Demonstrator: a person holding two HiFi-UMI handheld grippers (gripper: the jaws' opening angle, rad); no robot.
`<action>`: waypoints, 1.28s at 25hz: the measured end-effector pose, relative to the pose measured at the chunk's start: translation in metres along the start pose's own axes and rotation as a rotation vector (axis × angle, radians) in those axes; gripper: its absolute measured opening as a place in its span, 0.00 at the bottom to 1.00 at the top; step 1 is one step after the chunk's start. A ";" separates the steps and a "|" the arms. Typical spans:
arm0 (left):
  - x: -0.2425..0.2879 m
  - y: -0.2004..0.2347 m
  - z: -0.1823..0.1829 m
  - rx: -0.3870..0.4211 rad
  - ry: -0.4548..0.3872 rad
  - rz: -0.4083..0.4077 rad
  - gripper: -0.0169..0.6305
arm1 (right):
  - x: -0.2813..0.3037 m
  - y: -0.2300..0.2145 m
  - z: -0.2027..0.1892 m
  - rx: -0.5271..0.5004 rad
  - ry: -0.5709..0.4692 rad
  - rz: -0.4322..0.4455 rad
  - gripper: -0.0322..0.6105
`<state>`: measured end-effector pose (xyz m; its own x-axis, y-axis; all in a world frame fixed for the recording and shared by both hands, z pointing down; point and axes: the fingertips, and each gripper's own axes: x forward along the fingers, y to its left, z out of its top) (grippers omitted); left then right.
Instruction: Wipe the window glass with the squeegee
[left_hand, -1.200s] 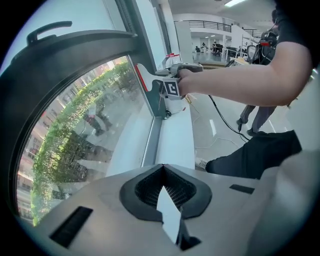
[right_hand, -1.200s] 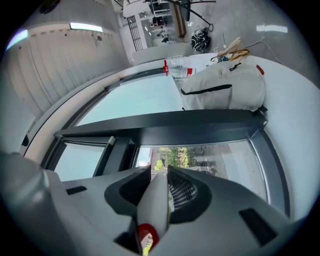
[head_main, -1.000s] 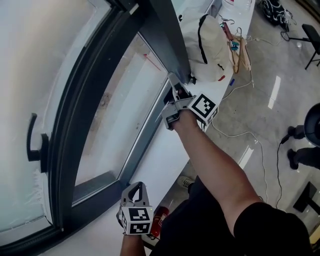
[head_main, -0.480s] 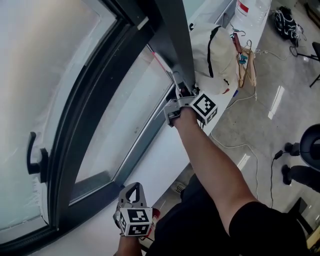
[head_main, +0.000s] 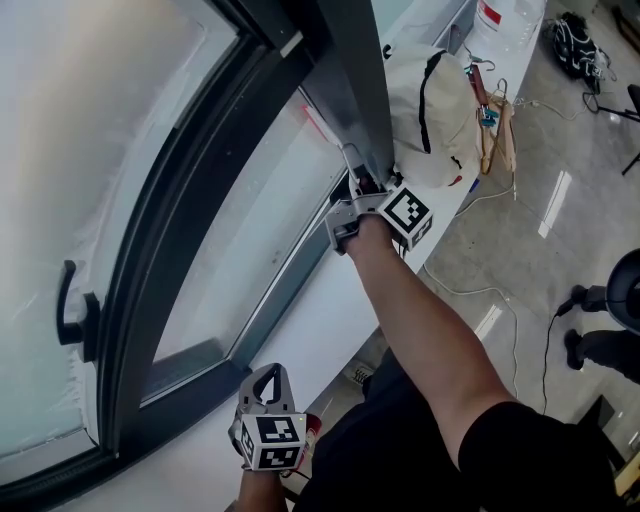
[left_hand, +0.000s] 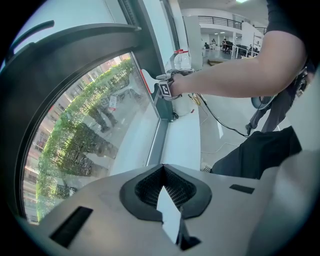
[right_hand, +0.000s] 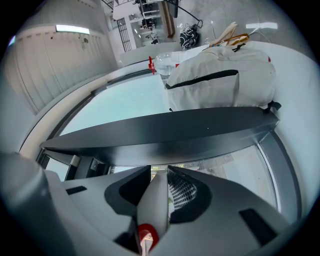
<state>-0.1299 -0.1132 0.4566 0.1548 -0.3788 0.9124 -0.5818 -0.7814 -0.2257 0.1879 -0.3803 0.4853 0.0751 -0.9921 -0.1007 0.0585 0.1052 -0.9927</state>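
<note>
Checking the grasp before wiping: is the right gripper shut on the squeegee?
Shut: the right gripper clamps the squeegee by its white handle, jaws on both sides.

No readable text, labels, numbers or signs anywhere

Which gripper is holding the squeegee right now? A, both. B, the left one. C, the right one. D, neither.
C: the right gripper is clamped on the squeegee by its white handle, up against the dark window frame, while the left gripper is shut with nothing between its jaws, low over the sill.
</note>
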 end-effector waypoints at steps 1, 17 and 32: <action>-0.001 0.000 -0.002 0.000 -0.001 0.000 0.03 | -0.002 0.000 -0.004 0.000 0.003 -0.001 0.19; -0.020 0.008 -0.054 -0.016 -0.013 0.003 0.03 | -0.046 0.001 -0.086 -0.013 0.080 -0.019 0.19; -0.037 0.019 -0.115 -0.043 -0.018 0.003 0.03 | -0.088 0.002 -0.164 -0.004 0.139 -0.016 0.19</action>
<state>-0.2380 -0.0570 0.4580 0.1668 -0.3901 0.9055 -0.6163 -0.7581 -0.2131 0.0186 -0.3039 0.4815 -0.0646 -0.9936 -0.0923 0.0542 0.0889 -0.9946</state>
